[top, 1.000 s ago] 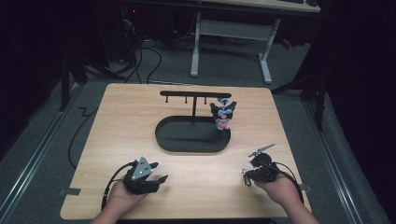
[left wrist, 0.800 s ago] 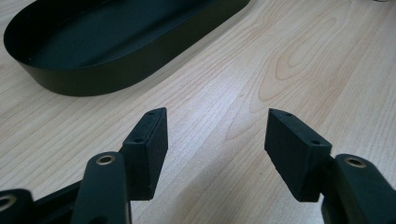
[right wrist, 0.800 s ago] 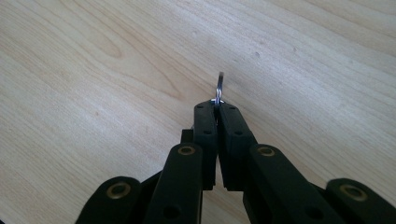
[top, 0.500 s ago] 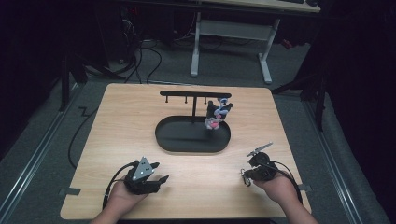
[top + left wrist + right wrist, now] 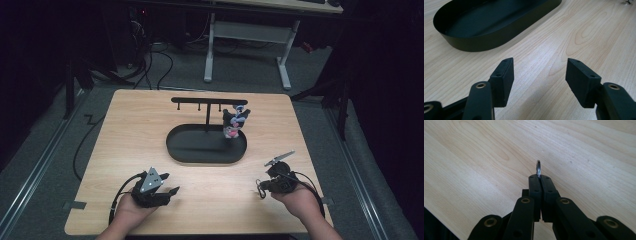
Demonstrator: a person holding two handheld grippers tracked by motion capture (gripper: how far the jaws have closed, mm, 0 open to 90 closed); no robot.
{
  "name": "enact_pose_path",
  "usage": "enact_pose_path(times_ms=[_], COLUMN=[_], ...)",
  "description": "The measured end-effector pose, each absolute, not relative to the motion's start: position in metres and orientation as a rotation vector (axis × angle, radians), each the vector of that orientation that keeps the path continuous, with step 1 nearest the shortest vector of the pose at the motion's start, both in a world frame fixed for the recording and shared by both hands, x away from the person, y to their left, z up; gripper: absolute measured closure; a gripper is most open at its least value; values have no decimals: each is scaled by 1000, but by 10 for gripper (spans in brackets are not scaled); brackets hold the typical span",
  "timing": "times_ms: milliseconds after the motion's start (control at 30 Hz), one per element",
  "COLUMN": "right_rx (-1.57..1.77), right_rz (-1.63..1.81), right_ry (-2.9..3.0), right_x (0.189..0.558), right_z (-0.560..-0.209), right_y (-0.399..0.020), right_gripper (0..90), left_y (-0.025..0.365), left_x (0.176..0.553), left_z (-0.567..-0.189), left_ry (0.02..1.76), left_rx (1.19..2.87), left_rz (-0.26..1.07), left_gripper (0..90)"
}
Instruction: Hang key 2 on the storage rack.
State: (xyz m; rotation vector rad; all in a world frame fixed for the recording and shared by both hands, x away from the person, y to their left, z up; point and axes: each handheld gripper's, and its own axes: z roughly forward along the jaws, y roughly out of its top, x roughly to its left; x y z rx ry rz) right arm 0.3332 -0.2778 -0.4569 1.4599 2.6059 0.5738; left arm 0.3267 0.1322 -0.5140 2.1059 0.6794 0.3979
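- Resting low at the near left of the counter (image 5: 125, 130), the left hand-held gripper (image 5: 539, 72) is where it was a second ago. Its jaws stand wide with nothing between them, and bare wood shows through the gap.
- Sitting at mid-counter, the black oval tray (image 5: 180, 152) and the rack (image 5: 207, 101) that rises from it have not moved. Three short pegs on the rack's bar look free.
- Hanging at the right end of that bar, a small toy (image 5: 234, 121) is over the tray's right side, at most a touch shifted from a second ago, so nothing has been added to the rack.
- Shifting only a little toward the near edge, the right hand-held gripper (image 5: 540, 178) is at the near right, well apart from the tray. Its jaws are pressed together on a thin metal ring (image 5: 538, 168), which stands on edge and pokes out past the tips, above the wood.
- Judging from this, the pinch on the ring is set and steady. The carry to a free peg is not yet begun, and the ring's thin edge could twist in the pads on the way.
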Motion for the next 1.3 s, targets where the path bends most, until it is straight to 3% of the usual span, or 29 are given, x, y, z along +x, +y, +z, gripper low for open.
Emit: enact_pose_path(times_ms=[467,1300], right_rx=[1428,1391], right_rz=[626,655], right_ry=[2586,2580], right_x=[339,354], right_z=[-429,-413], right_y=[-270,-260], right_gripper=[891,891], left_y=[134,141], left_x=[328,323], left_z=[-514,-515], left_ry=[693,691], left_rx=[2095,2102], left_rz=[385,397], left_gripper=[406,406])
